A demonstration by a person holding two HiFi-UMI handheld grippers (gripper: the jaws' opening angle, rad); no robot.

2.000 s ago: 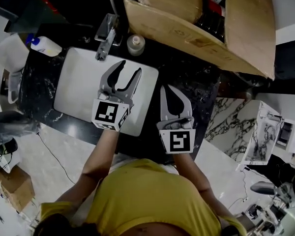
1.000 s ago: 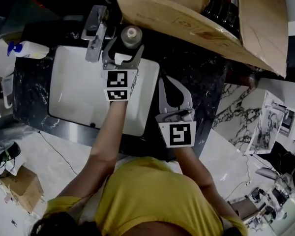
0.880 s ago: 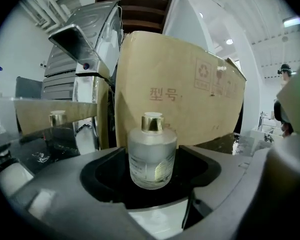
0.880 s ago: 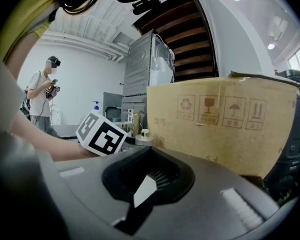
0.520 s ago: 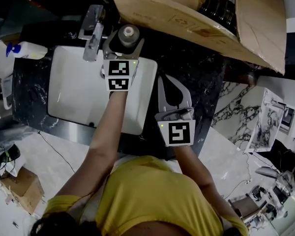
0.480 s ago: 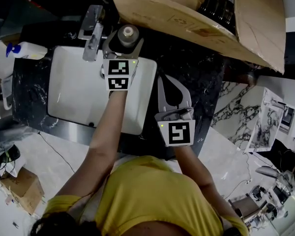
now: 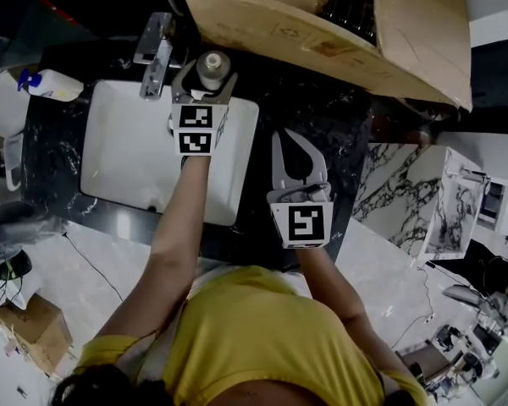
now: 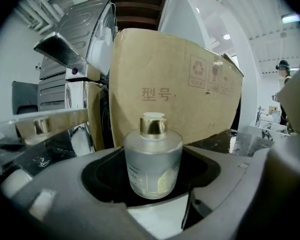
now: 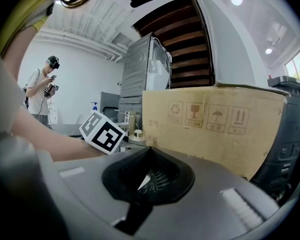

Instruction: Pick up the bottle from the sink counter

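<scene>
A squat frosted bottle (image 7: 210,64) with a gold collar and white cap stands upright between the jaws of my left gripper (image 7: 207,74), at the back rim of the white sink (image 7: 127,155). In the left gripper view the bottle (image 8: 153,159) fills the gap of the left gripper (image 8: 153,186), whose jaws press on both its sides. My right gripper (image 7: 282,140) hovers over the black marble counter (image 7: 326,121) to the right of the sink, jaws shut and empty. In the right gripper view the right gripper (image 9: 150,149) shows the same, tips together.
A chrome faucet (image 7: 155,51) stands just left of the bottle. A big cardboard box (image 7: 322,24) overhangs the counter right behind it. A spray bottle (image 7: 55,85) lies at the far left. A person (image 9: 40,96) stands in the background.
My left gripper reached from over the sink to the bottle at the back rim and its jaws drew in around it. The right gripper stayed over the counter.
</scene>
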